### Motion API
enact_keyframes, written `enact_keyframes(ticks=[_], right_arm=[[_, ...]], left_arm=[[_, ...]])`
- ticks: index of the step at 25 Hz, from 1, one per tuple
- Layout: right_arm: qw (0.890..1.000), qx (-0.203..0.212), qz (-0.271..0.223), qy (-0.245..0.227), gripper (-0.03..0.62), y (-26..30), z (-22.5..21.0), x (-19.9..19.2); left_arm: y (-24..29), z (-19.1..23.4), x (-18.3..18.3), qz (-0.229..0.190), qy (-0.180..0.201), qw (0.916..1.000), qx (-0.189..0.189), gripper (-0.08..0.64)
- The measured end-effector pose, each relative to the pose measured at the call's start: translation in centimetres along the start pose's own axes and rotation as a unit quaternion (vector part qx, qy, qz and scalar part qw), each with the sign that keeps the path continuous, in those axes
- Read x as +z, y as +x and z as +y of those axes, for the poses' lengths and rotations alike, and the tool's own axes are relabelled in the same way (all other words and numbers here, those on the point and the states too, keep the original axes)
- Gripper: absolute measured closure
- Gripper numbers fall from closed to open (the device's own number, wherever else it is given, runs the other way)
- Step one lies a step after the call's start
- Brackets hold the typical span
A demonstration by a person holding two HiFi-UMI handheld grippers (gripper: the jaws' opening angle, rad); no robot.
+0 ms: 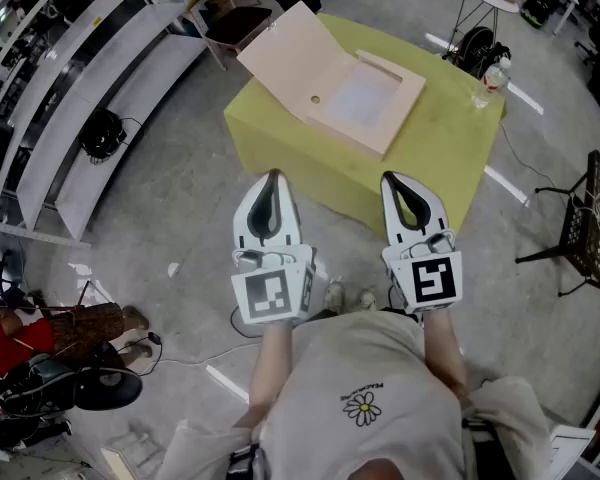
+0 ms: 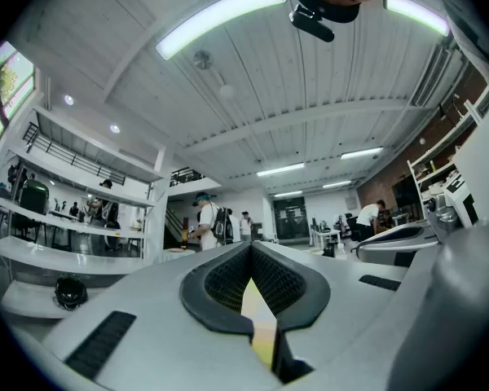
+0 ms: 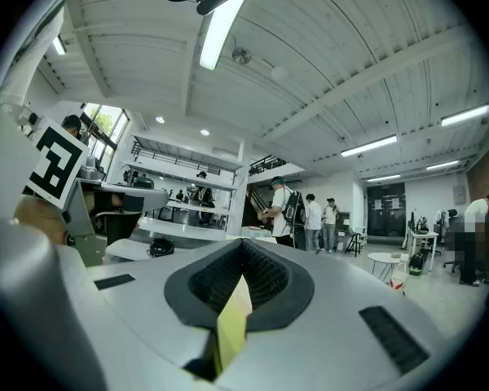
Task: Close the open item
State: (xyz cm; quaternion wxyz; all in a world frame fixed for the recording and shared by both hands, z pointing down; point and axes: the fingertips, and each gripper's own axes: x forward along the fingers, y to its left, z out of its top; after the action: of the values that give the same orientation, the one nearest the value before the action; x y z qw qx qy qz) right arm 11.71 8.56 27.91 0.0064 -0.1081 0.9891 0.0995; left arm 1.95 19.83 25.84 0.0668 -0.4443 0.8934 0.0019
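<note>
- Left gripper: you are holding it just short of the table's near edge, jaws pressed together on nothing.
- Right gripper: you are holding it likewise, jaws together and empty.
- Box: it is lying mid-table, with its lid standing open.

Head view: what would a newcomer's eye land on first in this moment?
The open flat box, its lid tilted up on the left, sits on the yellow-green table in the upper middle. Below it, the left gripper and right gripper are held side by side, both shut and empty, apart from the box.
</note>
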Motion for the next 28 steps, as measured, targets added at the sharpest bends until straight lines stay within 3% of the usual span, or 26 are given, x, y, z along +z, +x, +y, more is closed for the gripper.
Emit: enact_keyframes(ticks=[11,23,28], right_arm=[[1.000,0.008,0.010,-0.021,0.580,1.1,1.1,-0.7],[0.999,-0.010,0.022,0.029,0.580,2.8,1.7,-1.2],[1.000,-0.013,0.008,0.001,0.580,3.7,3.8,-0.8]], left_arm=[[0.8,1.1,-1.1,0.008,0.001,0.9999,-0.008,0.546],[2.2,4.2,-1.9,-0.001,-0.013,0.9998,-0.015,0.546],[2.6,6.2,-3.0,0.001,-0.024,0.9994,-0.025,0.546]])
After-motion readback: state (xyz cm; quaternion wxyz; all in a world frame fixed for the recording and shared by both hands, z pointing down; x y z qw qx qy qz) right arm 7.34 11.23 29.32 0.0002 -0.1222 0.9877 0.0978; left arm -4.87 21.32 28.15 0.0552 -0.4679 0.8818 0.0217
